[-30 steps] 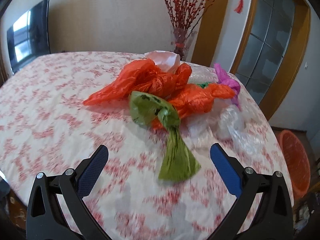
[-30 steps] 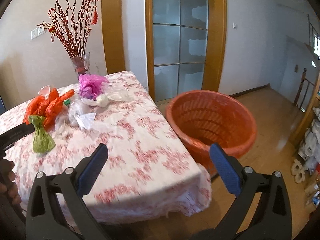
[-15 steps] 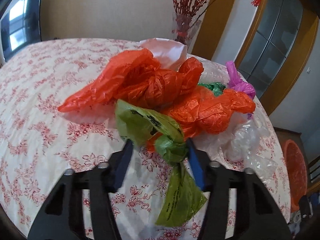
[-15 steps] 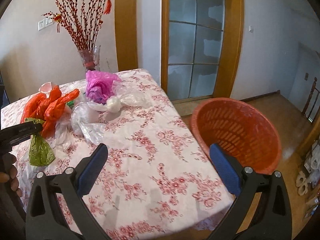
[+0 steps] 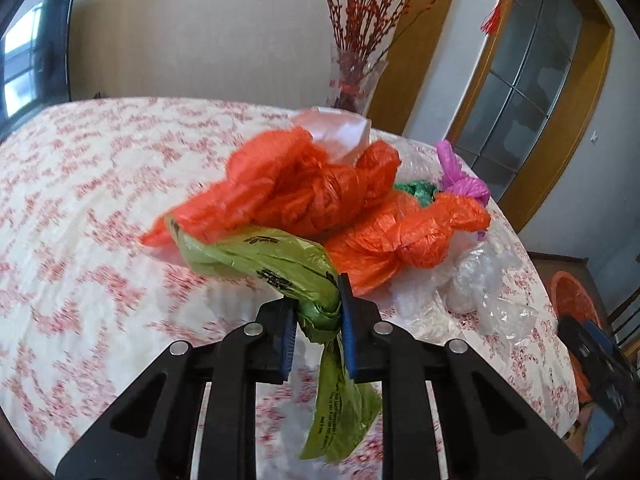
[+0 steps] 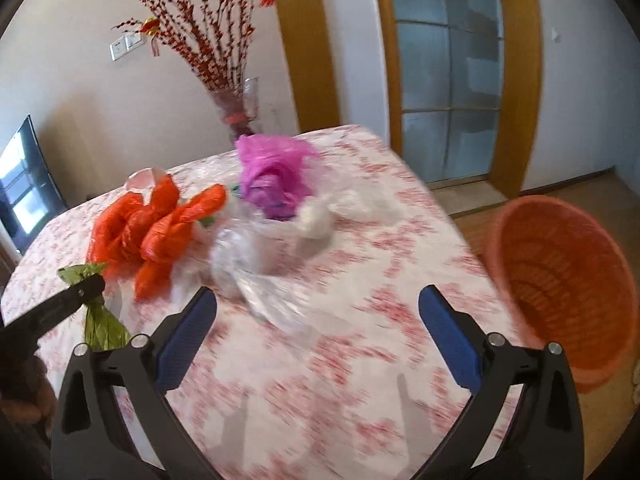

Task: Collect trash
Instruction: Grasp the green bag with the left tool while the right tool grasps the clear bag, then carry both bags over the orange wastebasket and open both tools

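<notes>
My left gripper [image 5: 317, 320] is shut on the knot of a green plastic bag [image 5: 276, 264] and holds it just above the tablecloth; the bag's tail hangs down below the jaws. It also shows in the right wrist view [image 6: 98, 316]. Behind it lie orange bags [image 5: 320, 192], a purple bag [image 6: 272, 178] and clear plastic bags [image 6: 264, 264]. My right gripper [image 6: 316, 332] is open and empty above the table, in front of the clear bags. An orange basket [image 6: 568, 292] stands on the floor to the right of the table.
A glass vase of red branches [image 5: 354, 80] stands at the table's far edge. A pale pink bag [image 5: 336, 132] lies behind the orange ones. The flowered tablecloth [image 5: 80, 200] covers the table. A glass door [image 6: 448, 80] is beyond the table.
My left gripper moved in and shut on the green bag's knot, lifting it a little. My right gripper swung left toward the table, so the basket now sits at the right edge.
</notes>
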{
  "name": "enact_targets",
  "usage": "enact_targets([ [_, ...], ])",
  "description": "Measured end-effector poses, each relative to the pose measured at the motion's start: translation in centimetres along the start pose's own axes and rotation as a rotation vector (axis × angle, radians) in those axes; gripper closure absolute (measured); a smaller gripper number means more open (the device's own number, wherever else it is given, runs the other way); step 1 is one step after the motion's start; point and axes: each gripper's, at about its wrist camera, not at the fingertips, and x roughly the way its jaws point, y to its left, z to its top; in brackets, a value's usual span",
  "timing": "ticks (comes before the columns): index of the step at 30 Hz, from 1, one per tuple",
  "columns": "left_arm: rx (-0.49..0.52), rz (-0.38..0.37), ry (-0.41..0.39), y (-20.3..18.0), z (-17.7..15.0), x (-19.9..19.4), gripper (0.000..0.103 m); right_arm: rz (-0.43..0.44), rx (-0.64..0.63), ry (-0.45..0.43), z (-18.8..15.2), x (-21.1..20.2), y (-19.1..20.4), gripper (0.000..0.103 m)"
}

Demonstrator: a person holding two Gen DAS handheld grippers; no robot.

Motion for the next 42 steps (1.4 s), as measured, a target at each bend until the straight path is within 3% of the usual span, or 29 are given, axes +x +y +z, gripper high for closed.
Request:
enact_targets([
  [5, 0.036, 0.017, -0.042, 0.7, 0.3, -1.3, 0.084, 0.076, 0.015, 0.11, 1.0, 4.4, 2.3, 0.031],
  [16, 0.041, -0.013, -0.053, 1.2, 0.4, -1.7, 0.084, 0.032, -0.047, 0.146, 2.3, 9.2, 6.0, 0.035],
  [19, 0.041, -0.02, -0.051, 1.1, 0.2, -1.5, 0.084, 0.026, -0.069, 0.183, 2.1, 10.4, 6.3, 0.054],
  [23, 0.047, -0.029, -0.051, 0.7, 0.1, -1.6, 0.084, 0.027, -0.076, 0.167, 1.7, 9.5, 5.7, 0.061],
  [32, 0.078, -0.057, -0.054, -1.2, -0.3, -2.1, 0.084, 0.044, -0.062, 0.131, -0.1, 5.5, 3.2, 0.061],
  [42, 0.146, -0.15, -0.037, -6.6, -1.0, -2.0, 0.084, 0.02, -0.023, 0.074, -2.3, -0.2, -1.2, 0.061],
])
